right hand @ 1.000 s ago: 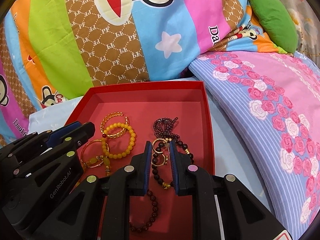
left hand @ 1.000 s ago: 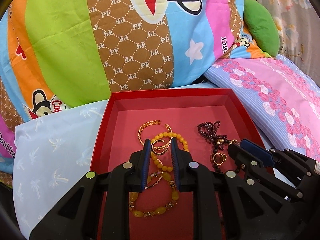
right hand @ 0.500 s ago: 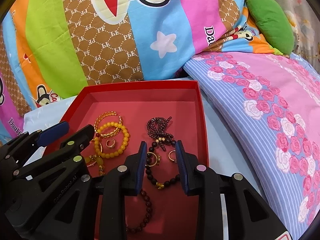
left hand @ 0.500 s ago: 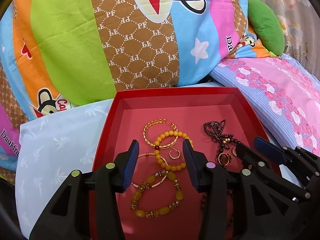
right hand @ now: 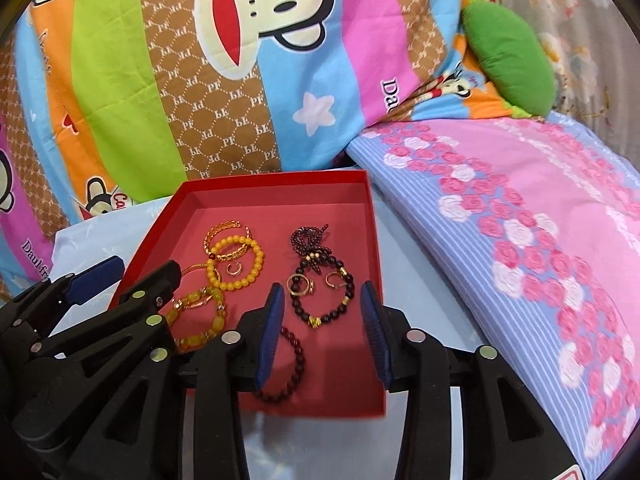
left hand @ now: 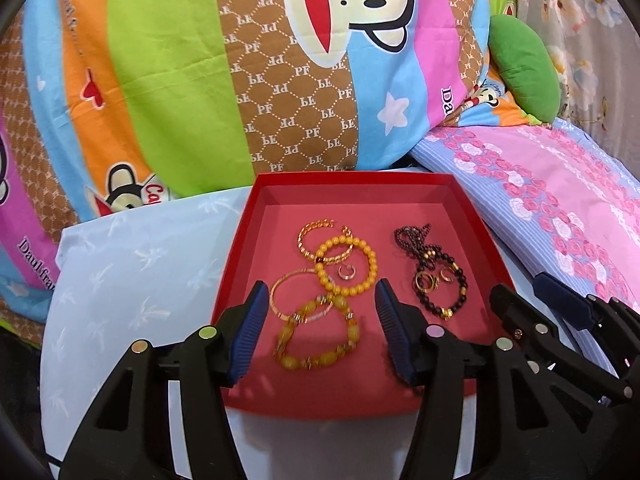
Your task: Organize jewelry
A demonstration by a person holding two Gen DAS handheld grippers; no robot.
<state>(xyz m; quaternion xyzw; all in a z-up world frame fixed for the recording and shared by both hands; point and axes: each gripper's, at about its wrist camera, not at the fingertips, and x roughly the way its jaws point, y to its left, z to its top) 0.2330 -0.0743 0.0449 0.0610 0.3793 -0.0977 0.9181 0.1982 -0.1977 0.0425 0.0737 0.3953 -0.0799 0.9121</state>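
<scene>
A shallow red box (left hand: 472, 216) lies open on pale cloth. On its left side lie yellow bead bracelets (left hand: 346, 266) overlapping gold bangles (left hand: 316, 236), a small ring (left hand: 345, 272) inside one. On its right lie dark bead bracelets (right hand: 322, 296) with gold rings (right hand: 300, 285).

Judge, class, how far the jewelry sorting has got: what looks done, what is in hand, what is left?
Done: the yellow and gold pieces lie grouped at the left of the red tray, the dark bead pieces at its right, with small rings inside the loops. In hand: nothing; the left gripper and right gripper have just been opening and hold nothing. Left: apparently little; no loose jewelry shows outside the tray.
</scene>
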